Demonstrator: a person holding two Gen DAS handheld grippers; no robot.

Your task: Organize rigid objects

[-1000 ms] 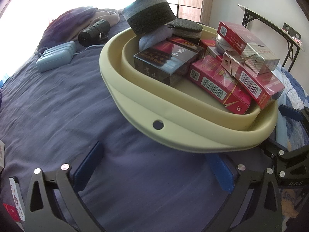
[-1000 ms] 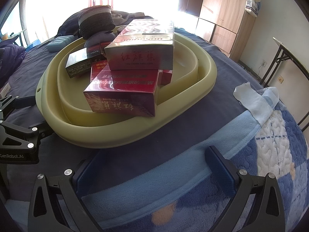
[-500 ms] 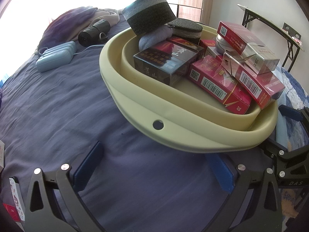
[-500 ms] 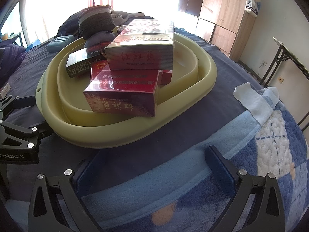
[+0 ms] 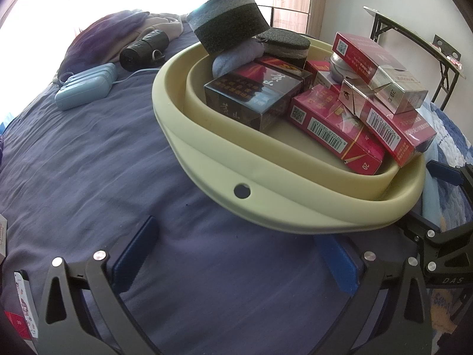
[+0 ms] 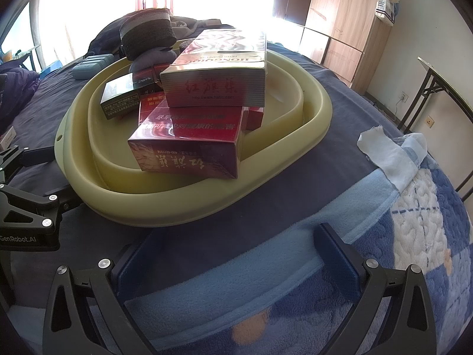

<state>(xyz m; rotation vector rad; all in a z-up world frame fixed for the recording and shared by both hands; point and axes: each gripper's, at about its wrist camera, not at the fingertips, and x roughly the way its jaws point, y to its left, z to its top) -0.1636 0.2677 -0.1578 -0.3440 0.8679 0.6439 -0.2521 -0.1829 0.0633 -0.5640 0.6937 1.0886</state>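
Dark navy bedsheet (image 5: 88,177) carries the pale yellow-green shallow plastic basin (image 5: 266,177), already heaped with red and dark cardboard cigarette cartons (image 5: 334,124) and grey-black banded foam cylinders (image 5: 230,23). Left gripper (image 5: 236,257) and right gripper (image 6: 233,254) both gape wide, empty, near the rim. Stack looks tippy; add anything low and gently, or steady the rim first

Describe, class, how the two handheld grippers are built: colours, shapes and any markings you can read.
The left gripper has black metal fingers with triangular cut-outs and silver screws, tipped with flat blue pads. The right gripper matches, its pads darker blue. Seen from the right wrist view, the left gripper's body reads "GenRobot.AI"; from the left wrist view, the right one's reads "DAS".
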